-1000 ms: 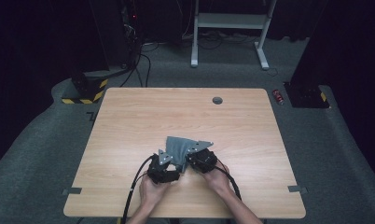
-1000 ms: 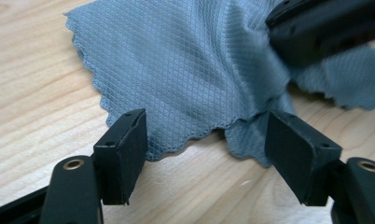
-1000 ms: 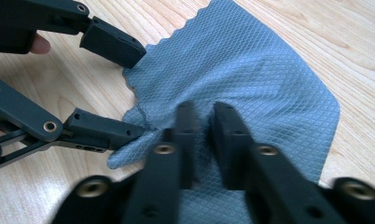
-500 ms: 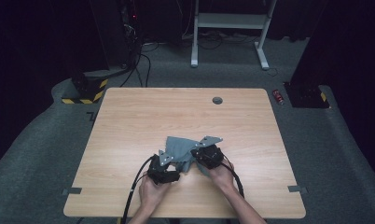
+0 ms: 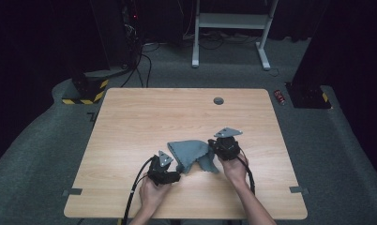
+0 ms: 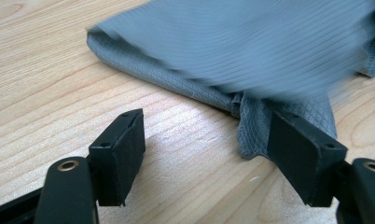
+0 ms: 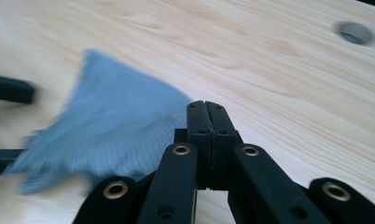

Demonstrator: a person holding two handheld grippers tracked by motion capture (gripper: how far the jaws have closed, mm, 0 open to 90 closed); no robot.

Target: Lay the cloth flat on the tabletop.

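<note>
A grey cloth [image 5: 191, 152] lies on the wooden table [image 5: 144, 122] near its front, between my two grippers. My right gripper [image 5: 214, 148] is at the cloth's right side with its jaws pressed together on an edge of the cloth [image 7: 111, 121], which trails off blurred to the left of the right gripper [image 7: 205, 109]. My left gripper [image 5: 176, 171] rests on the table at the cloth's lower left. In the left gripper view the left gripper [image 6: 209, 135] stands wide open, and a corner of the cloth [image 6: 251, 56] lies just ahead of its right fingertip [image 6: 297, 154].
A round grey grommet [image 5: 218, 100] sits in the table near its far edge. A red can [image 5: 280, 96] lies on the carpet past the table's right corner. A white desk frame [image 5: 229, 28] and cables stand behind the table.
My right gripper has moved to the right and a little up with the cloth's edge, drawing the cloth out wider. The left gripper has stayed where it was.
</note>
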